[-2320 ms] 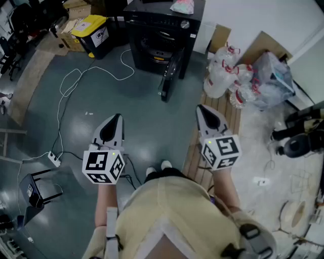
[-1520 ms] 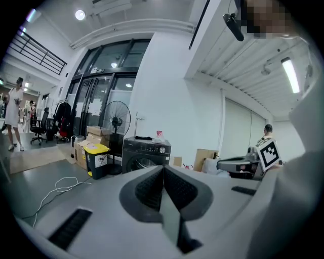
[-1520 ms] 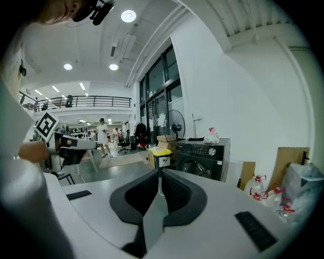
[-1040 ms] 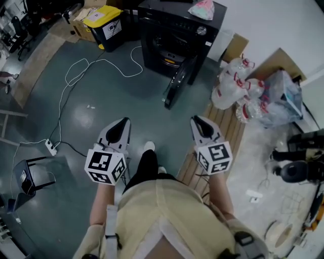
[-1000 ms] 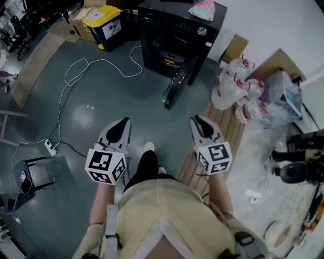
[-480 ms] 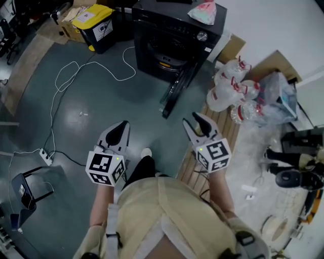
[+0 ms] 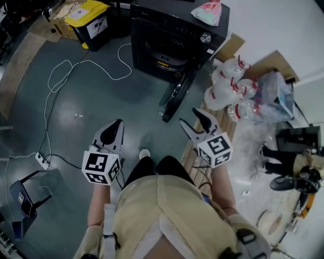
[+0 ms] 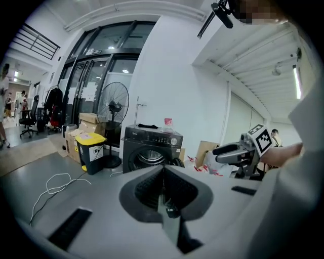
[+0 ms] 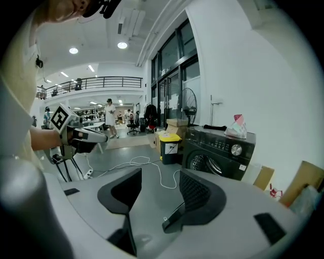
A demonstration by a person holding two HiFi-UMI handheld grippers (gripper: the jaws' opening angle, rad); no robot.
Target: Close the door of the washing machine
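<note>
A black washing machine [image 7: 172, 35] stands at the top of the head view, its round door [image 7: 174, 93] swung open toward me. My left gripper [image 7: 113, 127] hangs over the grey floor, short of the machine, shut with nothing in it. My right gripper [image 7: 194, 120] is just below the door's lower edge, apart from it; its jaws have just been opening and stand open and empty. In the left gripper view the machine [image 8: 149, 147] lies straight ahead beyond the closed jaws [image 8: 163, 172]. The right gripper view shows the machine [image 9: 217, 152] ahead on the right, past the spread jaws [image 9: 159, 189].
A pink bag [image 7: 210, 11] lies on top of the machine. A yellow-lidded bin [image 7: 88, 23] stands to its left, water bottles [image 7: 225, 86] and cardboard to its right. A white cable [image 7: 66, 71] and power strip [image 7: 40, 161] cross the floor. A wooden pallet [image 7: 202, 152] lies under my right gripper.
I have stepped closer to the washing machine, and both grippers came forward with me. The right jaws went from shut to open. The left gripper stayed shut.
</note>
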